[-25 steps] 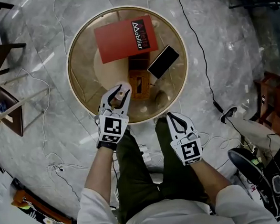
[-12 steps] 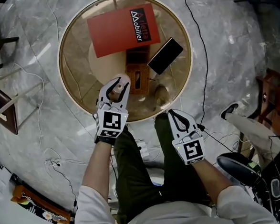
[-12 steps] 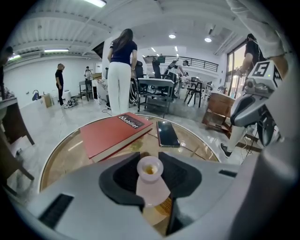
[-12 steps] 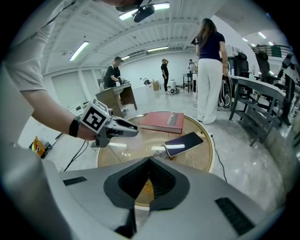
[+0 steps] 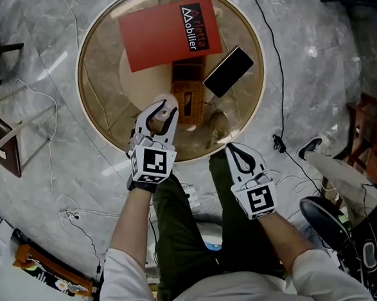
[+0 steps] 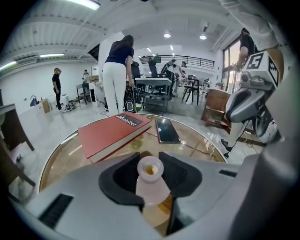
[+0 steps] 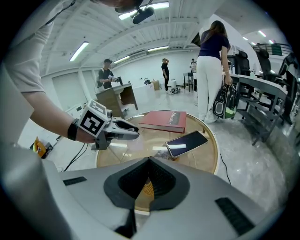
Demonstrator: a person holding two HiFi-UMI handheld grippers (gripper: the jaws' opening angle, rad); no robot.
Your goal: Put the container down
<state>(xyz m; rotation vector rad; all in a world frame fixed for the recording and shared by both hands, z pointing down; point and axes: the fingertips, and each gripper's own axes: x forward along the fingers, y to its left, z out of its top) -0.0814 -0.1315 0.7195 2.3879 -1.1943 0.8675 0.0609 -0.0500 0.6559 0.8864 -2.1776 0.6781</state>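
Note:
A small pale container with an open neck stands upright between the jaws of my left gripper, which is shut on it. It hangs over the near part of the round glass table, close to the rim. My right gripper is shut with nothing in it, just off the table's near edge above the person's knee. From the right gripper view the left gripper shows over the table's left side.
On the table lie a red book and a black phone. An orange woven box sits under the glass. Cables cross the marble floor. A wooden stool stands at left. People stand beyond the table.
My left gripper has edged a little farther over the table with the container still in its jaws. The right gripper has stayed by the near edge.

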